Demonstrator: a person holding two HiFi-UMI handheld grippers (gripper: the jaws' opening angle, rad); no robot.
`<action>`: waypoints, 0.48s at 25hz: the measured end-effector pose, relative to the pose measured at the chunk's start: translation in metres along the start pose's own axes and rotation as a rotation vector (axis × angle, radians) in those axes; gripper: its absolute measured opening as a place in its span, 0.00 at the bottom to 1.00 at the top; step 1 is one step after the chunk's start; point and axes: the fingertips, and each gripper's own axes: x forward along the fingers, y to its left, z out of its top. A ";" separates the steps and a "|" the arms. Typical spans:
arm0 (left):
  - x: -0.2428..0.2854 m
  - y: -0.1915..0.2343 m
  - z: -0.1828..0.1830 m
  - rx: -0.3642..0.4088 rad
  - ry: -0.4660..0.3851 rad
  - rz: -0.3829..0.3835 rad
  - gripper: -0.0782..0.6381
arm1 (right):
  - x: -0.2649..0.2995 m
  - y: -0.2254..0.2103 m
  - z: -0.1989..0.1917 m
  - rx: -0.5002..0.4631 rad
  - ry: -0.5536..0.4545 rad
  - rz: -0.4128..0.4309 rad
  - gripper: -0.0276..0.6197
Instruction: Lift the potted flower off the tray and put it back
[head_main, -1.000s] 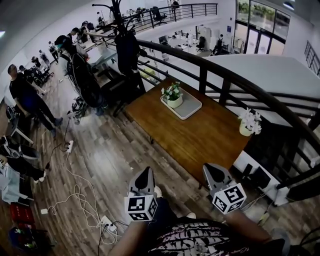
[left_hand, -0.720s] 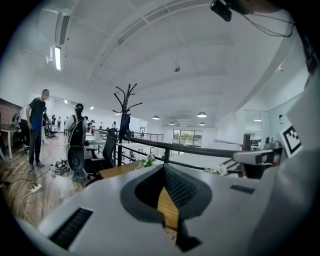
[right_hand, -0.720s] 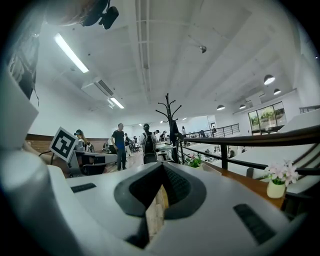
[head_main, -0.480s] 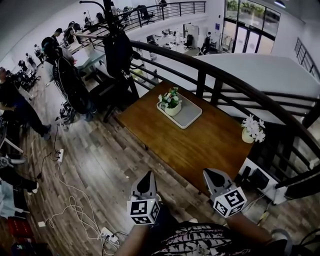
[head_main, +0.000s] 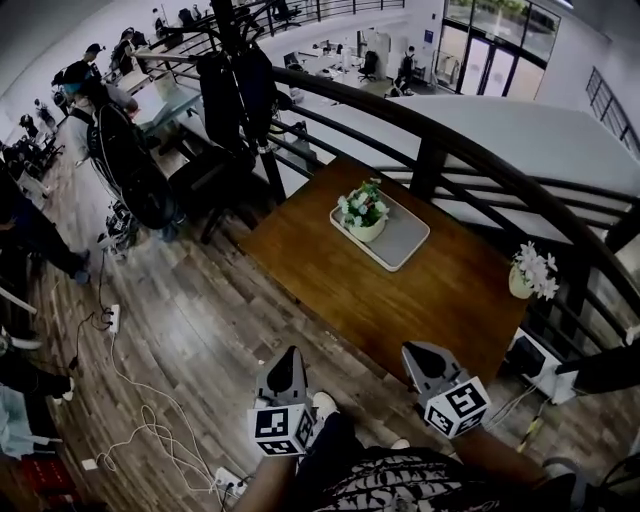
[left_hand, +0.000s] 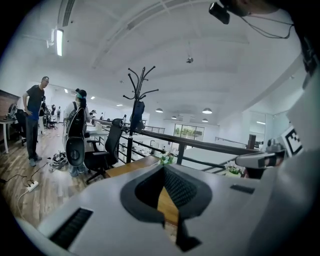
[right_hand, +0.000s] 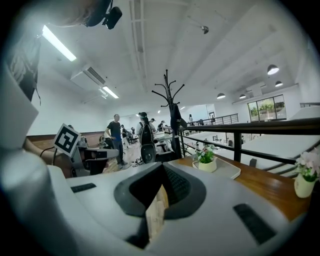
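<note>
The potted flower (head_main: 365, 215), green leaves and white blooms in a pale pot, stands on the near-left part of a grey tray (head_main: 408, 238) on the far half of a brown wooden table (head_main: 340, 285). It also shows in the left gripper view (left_hand: 165, 159) and the right gripper view (right_hand: 205, 159). My left gripper (head_main: 290, 364) hangs over the wooden floor short of the table's near edge, jaws shut and empty. My right gripper (head_main: 424, 357) is beside it at the table's near corner, also shut with nothing held. Both are well short of the pot.
A second pot of white flowers (head_main: 530, 272) stands at the table's right end. A dark curved railing (head_main: 470, 150) runs behind the table. A coat stand (head_main: 235, 80) and an office chair (head_main: 205, 175) stand to the left. Cables (head_main: 150, 420) lie on the floor.
Both grippers have moved forward toward the table, and the table and tray now sit nearer in the head view. The pot stays on the tray. Both jaws stay shut.
</note>
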 end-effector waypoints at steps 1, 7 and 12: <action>0.007 0.010 0.003 -0.002 0.000 -0.004 0.12 | 0.011 0.000 0.003 0.002 0.002 -0.007 0.03; 0.048 0.081 0.023 -0.025 0.003 -0.058 0.12 | 0.089 0.018 0.021 -0.004 0.020 -0.041 0.03; 0.065 0.106 0.026 -0.040 0.002 -0.104 0.12 | 0.108 0.027 0.024 -0.002 0.025 -0.083 0.03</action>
